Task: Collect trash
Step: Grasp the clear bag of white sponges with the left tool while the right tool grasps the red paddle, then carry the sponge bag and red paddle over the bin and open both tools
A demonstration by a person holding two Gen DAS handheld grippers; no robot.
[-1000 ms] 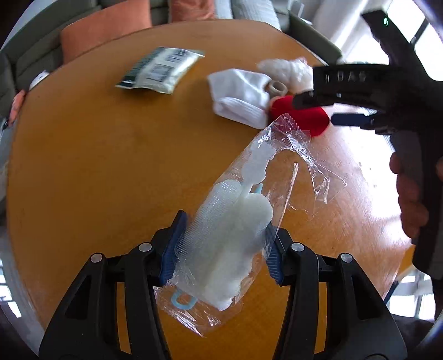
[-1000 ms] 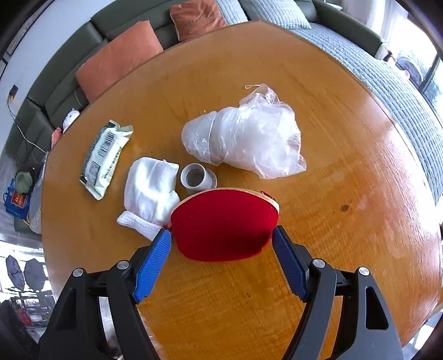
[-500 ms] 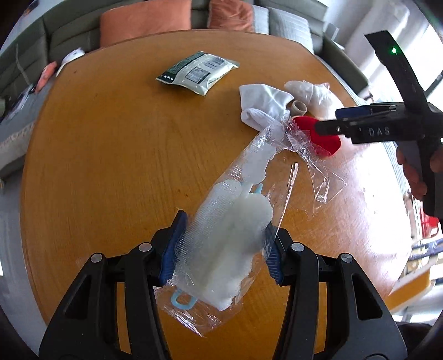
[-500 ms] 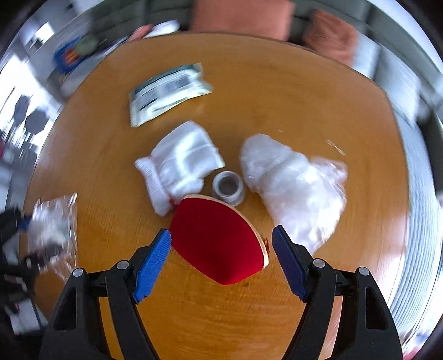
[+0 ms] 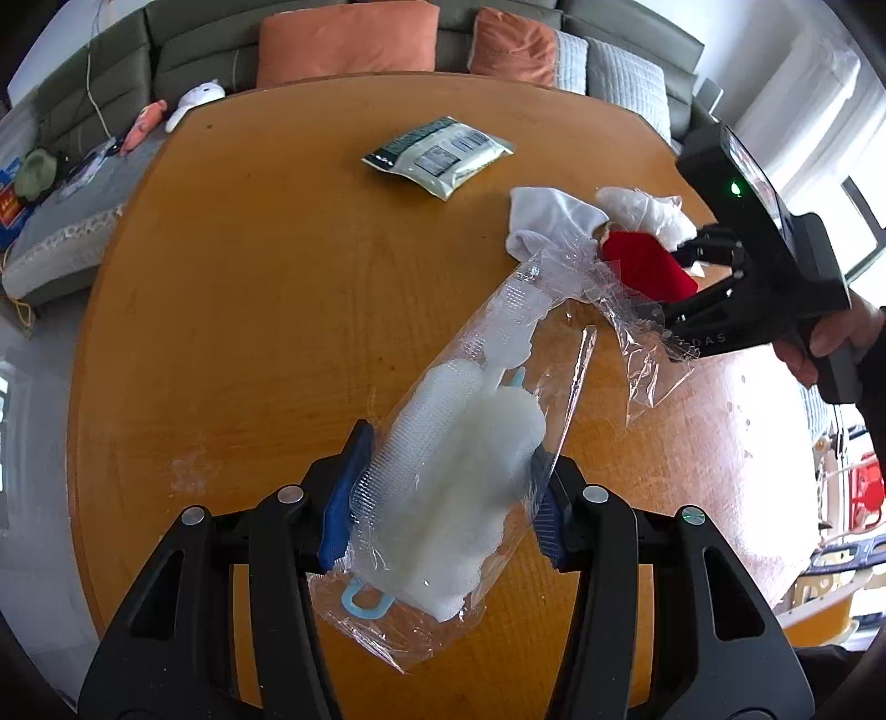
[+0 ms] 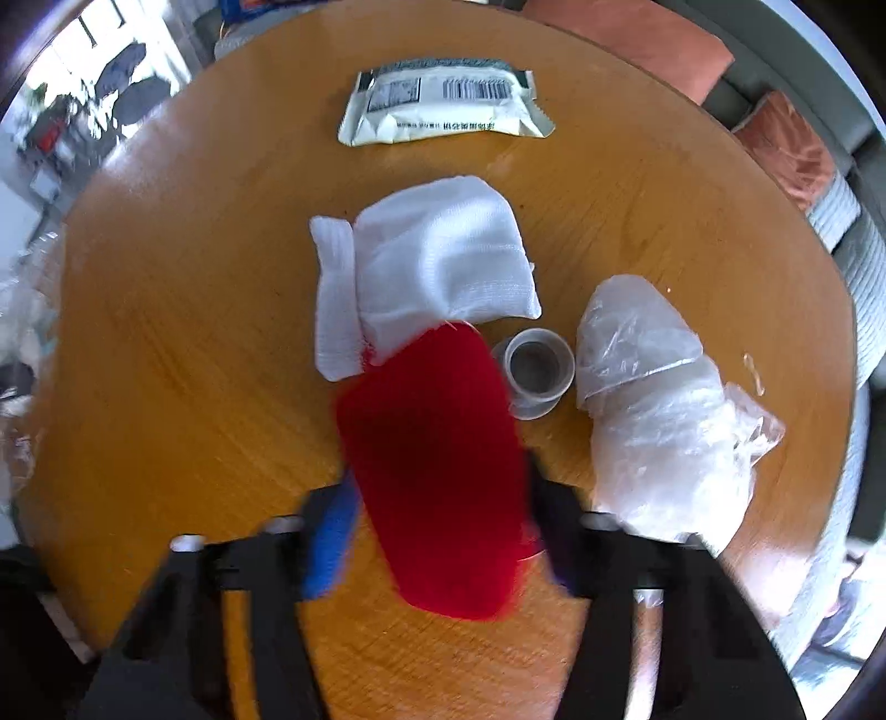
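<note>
My left gripper (image 5: 446, 498) is shut on a clear plastic package (image 5: 459, 454) with white contents, held above the round wooden table (image 5: 249, 277). A red flat paddle-shaped piece (image 6: 437, 454) with a wooden rim lies on the table. My right gripper (image 6: 443, 537) points down over it and its jaws are closing, the blue pads (image 6: 332, 531) at the piece's two edges. From the left wrist view, the right gripper (image 5: 670, 282) is at the red piece (image 5: 642, 266), partly behind the package's loose end.
Next to the red piece lie a white sock-like cloth (image 6: 437, 260), a small roll (image 6: 537, 371) and a crumpled clear plastic bag (image 6: 653, 421). A printed snack packet (image 6: 443, 102) lies farther off. A grey sofa with orange cushions (image 5: 343, 44) stands behind the table.
The right gripper rolled over the red piece and its jaws came in from wide apart to the piece's edges. The left gripper rolled and lifted a little, still holding the package.
</note>
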